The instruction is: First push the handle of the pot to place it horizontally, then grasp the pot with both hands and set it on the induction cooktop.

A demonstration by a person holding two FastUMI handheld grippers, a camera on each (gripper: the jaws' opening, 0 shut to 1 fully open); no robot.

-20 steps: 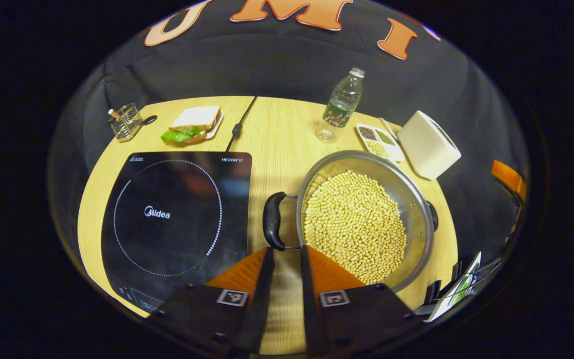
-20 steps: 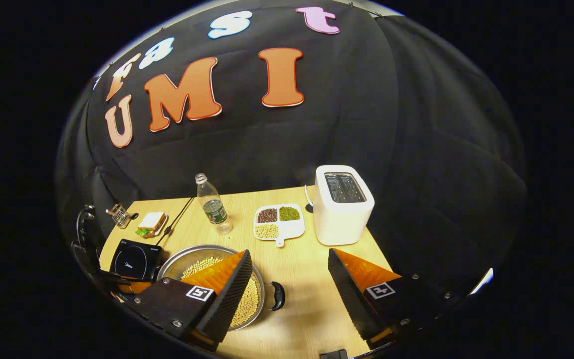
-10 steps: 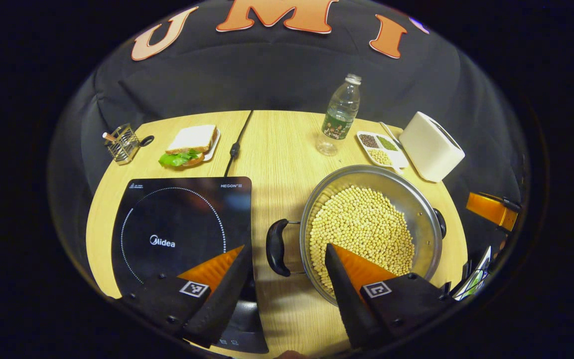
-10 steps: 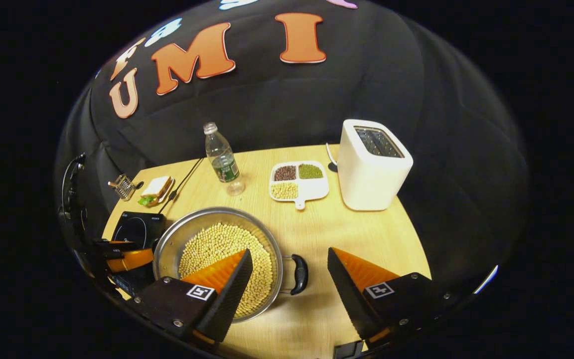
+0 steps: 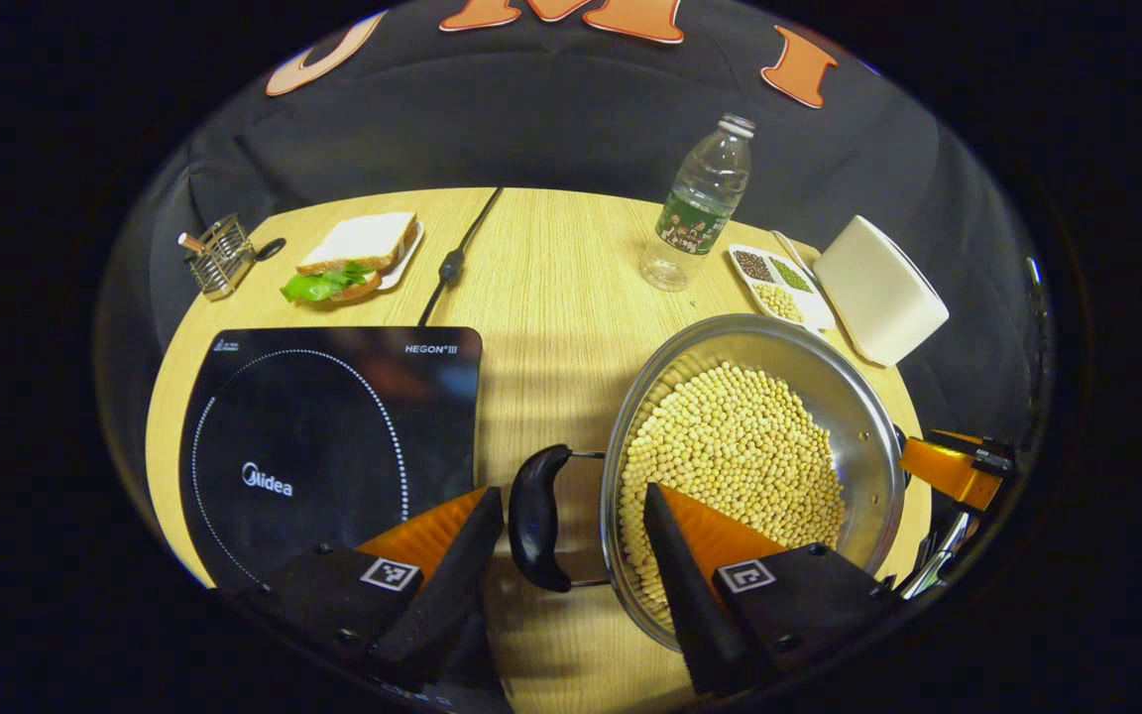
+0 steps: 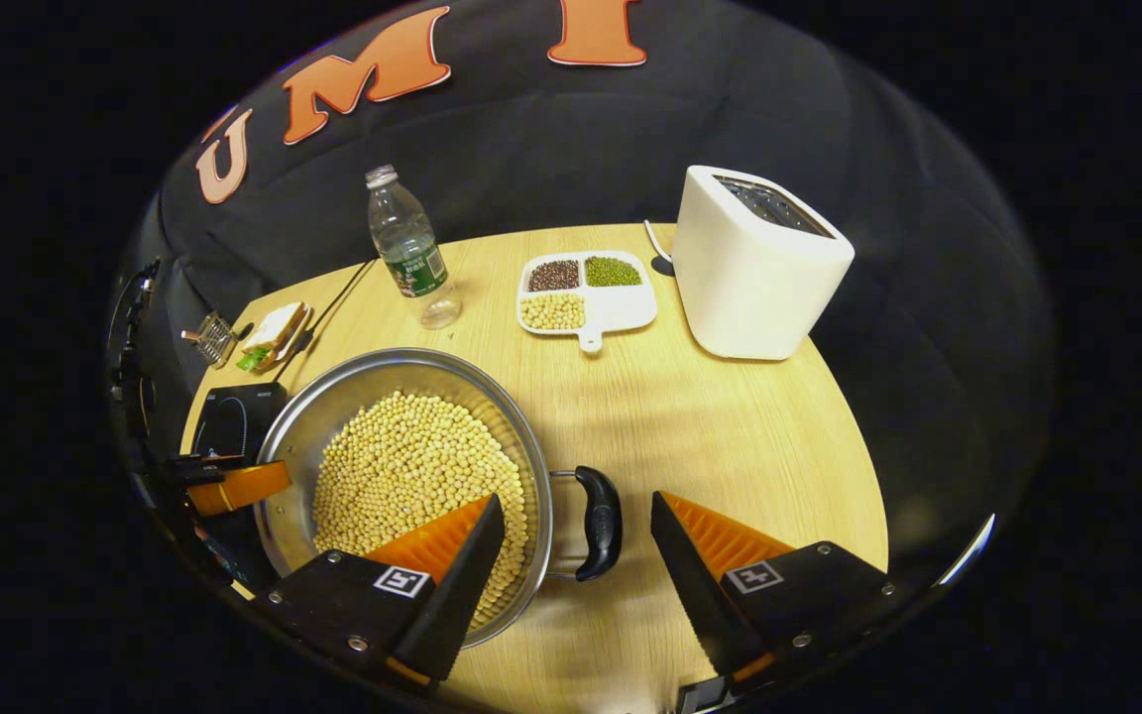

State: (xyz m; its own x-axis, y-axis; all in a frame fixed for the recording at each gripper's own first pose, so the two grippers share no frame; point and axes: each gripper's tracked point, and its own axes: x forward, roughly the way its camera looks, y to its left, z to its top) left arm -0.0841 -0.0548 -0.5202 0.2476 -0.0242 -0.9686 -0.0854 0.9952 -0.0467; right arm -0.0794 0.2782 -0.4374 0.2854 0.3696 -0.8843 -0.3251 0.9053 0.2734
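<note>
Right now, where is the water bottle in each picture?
Left gripper view: the bottle stands at the table's far edge, upper right of centre, beyond the pot.
Right gripper view: the bottle stands upper left of centre, again beyond the pot.
Shared landmark: the bean tray, just right of the bottle in both.

The desk (image 5: 551, 288) shows a pale wood grain with a matt finish. The pot (image 5: 834, 382) is bare metal, its inner wall brushed and softly shining; its handle (image 5: 534, 516) looks like smooth, glossy dark plastic. The induction cooktop (image 5: 333, 416) has a glassy, mirror-smooth top that catches reflections. The water bottle (image 6: 402, 238) is clear plastic. The toaster (image 6: 754, 278) has a smooth, matt white shell. The holder (image 5: 219, 260) at the desk's far left corner is thin metal wire.
</note>
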